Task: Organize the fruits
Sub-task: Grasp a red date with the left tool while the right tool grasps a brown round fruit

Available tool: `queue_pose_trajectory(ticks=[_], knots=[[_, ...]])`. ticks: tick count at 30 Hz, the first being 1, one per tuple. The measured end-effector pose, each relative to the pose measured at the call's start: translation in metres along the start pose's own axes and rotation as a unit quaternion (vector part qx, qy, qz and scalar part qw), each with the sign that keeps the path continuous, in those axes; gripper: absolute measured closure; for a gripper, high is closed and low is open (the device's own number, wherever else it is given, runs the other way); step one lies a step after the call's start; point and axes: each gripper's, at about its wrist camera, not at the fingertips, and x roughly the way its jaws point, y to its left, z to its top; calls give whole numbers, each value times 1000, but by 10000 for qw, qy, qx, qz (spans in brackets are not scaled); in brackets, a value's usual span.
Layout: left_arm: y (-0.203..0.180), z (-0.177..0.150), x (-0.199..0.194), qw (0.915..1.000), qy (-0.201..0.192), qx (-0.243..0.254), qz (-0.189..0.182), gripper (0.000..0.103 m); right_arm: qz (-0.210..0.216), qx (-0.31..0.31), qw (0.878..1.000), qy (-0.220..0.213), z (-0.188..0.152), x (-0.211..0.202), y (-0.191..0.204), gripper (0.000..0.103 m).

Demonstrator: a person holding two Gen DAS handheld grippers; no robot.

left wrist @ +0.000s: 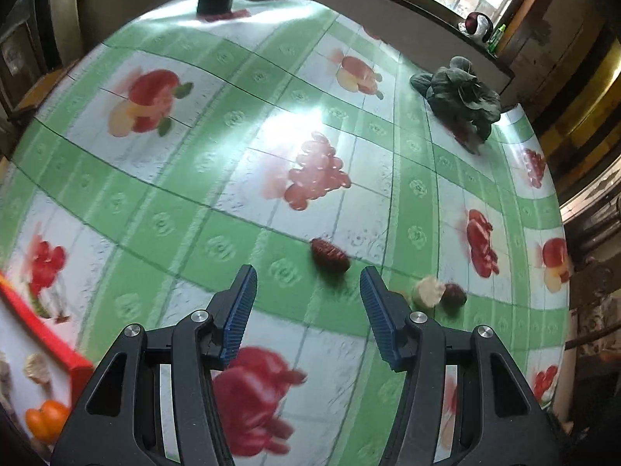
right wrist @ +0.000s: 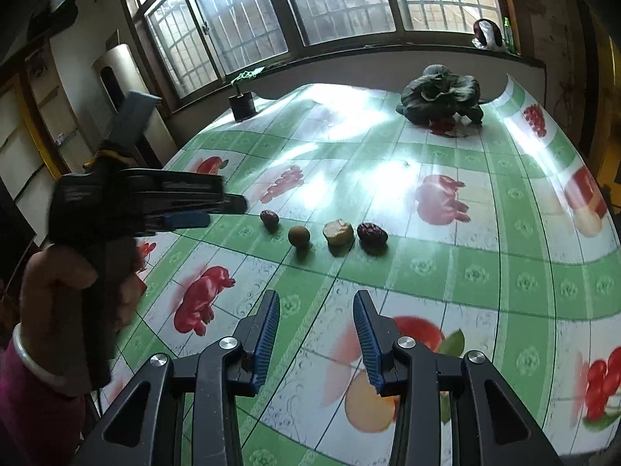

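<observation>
Four small pieces lie in a loose row across the green band of the tablecloth (right wrist: pixel 427 147): at the left a dark red date (right wrist: pixel 269 218), then a round brown fruit (right wrist: pixel 299 236), a pale cut chunk (right wrist: pixel 338 233) and, just beside it at the right, a second wrinkled date (right wrist: pixel 372 233). From the left wrist view the tray (left wrist: pixel 42 334) with a red rim sits at the near left edge of the table, already holding an orange fruit (left wrist: pixel 46 419) and a pale piece (left wrist: pixel 37 367), so it seems the fruits are being gathered there.

The left gripper (left wrist: pixel 308 291) hangs over the cloth with its blue pads spread and nothing between them; the left date lies just beyond its fingertips. In the right wrist view the same tool shows side-on, held by the person's hand (right wrist: pixel 58 283), its tips pointing at that date. The right gripper (right wrist: pixel 316 318) is also apart and empty, nearer to the viewer than the row.

The step in hand looks like a reach for the left date. The next move calls for lowering the jaws on either side of it and closing gently, since it is small and may roll.

Farther off, a dark leafy vegetable (right wrist: pixel 442 93) rests at the far right of the table and a small black pot (right wrist: pixel 241 106) at the far edge. Barred windows (right wrist: pixel 310 4) fill the far wall.
</observation>
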Motion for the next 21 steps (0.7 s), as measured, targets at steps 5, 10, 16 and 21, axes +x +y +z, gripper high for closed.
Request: queue_pose_trajectory(ticks=[5,10,16,21], knots=[[-8,9,13,9999,54,-66,-72,48,147,35,9999,20,0,6,-1,65],[-16,9,29,9997,124,72,185,48,202,87,9997,84,0,13,-7,65],[-5,8,38,9995,78,-9,318,79,266,80,9995,162,1,19,-8,65],[9,10,34,9997,167,-204,17,84,316,-12,9992,263,5,30,-2,65]])
